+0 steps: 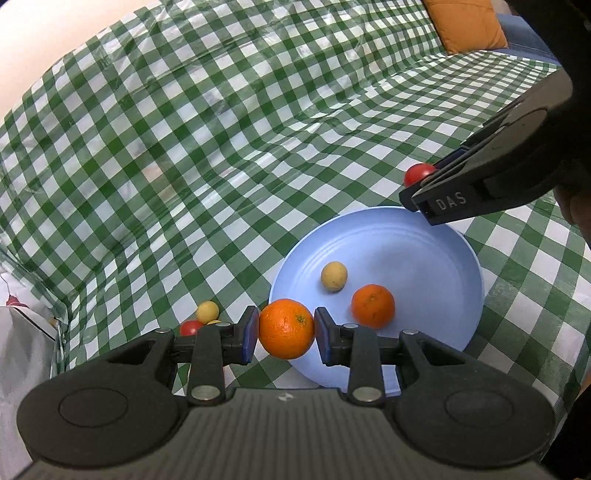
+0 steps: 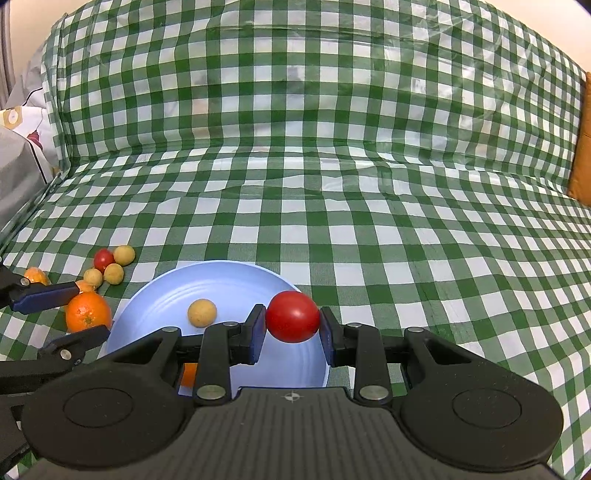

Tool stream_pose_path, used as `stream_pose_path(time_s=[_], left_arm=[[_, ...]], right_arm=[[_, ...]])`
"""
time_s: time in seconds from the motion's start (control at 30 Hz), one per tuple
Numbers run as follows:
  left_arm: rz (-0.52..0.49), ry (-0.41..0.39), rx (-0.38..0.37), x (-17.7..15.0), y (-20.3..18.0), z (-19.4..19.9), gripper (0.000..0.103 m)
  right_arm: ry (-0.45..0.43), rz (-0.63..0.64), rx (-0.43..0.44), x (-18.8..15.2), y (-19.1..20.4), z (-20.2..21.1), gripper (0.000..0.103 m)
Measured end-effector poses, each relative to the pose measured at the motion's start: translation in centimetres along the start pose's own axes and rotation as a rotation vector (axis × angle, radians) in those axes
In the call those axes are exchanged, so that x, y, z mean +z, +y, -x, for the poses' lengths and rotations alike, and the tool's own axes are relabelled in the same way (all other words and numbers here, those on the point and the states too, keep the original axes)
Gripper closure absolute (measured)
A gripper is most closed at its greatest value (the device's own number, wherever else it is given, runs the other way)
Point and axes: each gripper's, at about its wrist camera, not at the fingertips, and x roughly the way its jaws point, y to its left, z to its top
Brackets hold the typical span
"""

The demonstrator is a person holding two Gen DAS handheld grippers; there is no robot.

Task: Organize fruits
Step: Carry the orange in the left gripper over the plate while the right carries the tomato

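My left gripper point(image 1: 286, 330) is shut on an orange point(image 1: 286, 328) and holds it over the near-left rim of a light blue plate point(image 1: 424, 258). On the plate lie a second orange point(image 1: 373, 305) and a small tan fruit point(image 1: 334, 276). My right gripper point(image 2: 292, 325) is shut on a red tomato point(image 2: 292, 315) above the plate's point(image 2: 155, 306) right side. In the left wrist view the right gripper point(image 1: 417, 184) hangs over the plate's far rim with the tomato point(image 1: 417, 173). The held orange point(image 2: 88, 312) shows at left in the right wrist view.
A cluster of loose fruit lies on the green checked cloth point(image 2: 369, 240) left of the plate: a red tomato point(image 2: 103, 258), small tan fruits point(image 2: 124, 254) and an orange piece point(image 2: 35, 275). An orange cushion point(image 1: 469, 26) lies at the far right.
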Motion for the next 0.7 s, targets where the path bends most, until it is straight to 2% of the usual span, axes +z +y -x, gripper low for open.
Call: stream_pose_path(time_s=[0.7], left_arm=[[0.005,-0.008,-0.013,0.18,-0.39,0.02,0.067]], right_arm=[[0.0,0.015,0.009,-0.3,0.07,-0.15,0.071]])
